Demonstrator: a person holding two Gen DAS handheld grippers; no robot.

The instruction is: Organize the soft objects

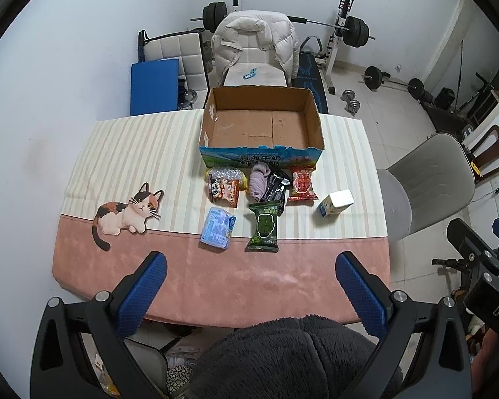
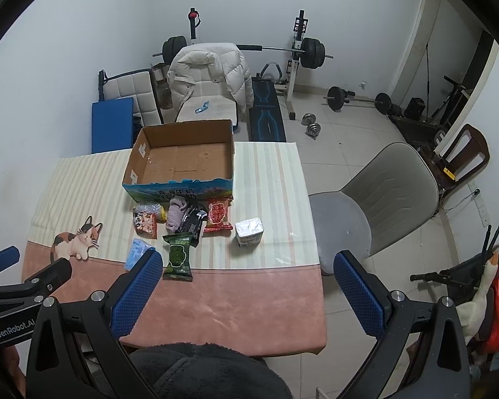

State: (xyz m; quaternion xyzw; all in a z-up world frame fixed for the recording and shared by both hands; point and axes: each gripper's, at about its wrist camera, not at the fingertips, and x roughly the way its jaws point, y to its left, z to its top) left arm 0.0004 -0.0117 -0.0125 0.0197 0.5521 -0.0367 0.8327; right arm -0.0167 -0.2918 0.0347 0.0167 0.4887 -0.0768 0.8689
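An empty open cardboard box (image 1: 261, 126) (image 2: 183, 159) stands at the table's far side. In front of it lie several soft items: a panda snack bag (image 1: 223, 190), a lilac cloth (image 1: 260, 181), a black packet (image 1: 276, 188), a red packet (image 1: 302, 183) (image 2: 218, 216), a green packet (image 1: 264, 226) (image 2: 178, 256), a blue tissue pack (image 1: 218, 227) (image 2: 136, 252) and a white carton (image 1: 336, 202) (image 2: 249, 231). My left gripper (image 1: 249, 272) is open and empty above the table's near edge. My right gripper (image 2: 248, 276) is open and empty, above the near right corner.
The table wears a striped and pink cloth with a cat print (image 1: 126, 212). A grey chair (image 2: 379, 199) stands at the table's right. A chair with a white jacket (image 1: 256, 46) stands behind the box. Weights and a barbell rack (image 2: 299, 53) fill the back.
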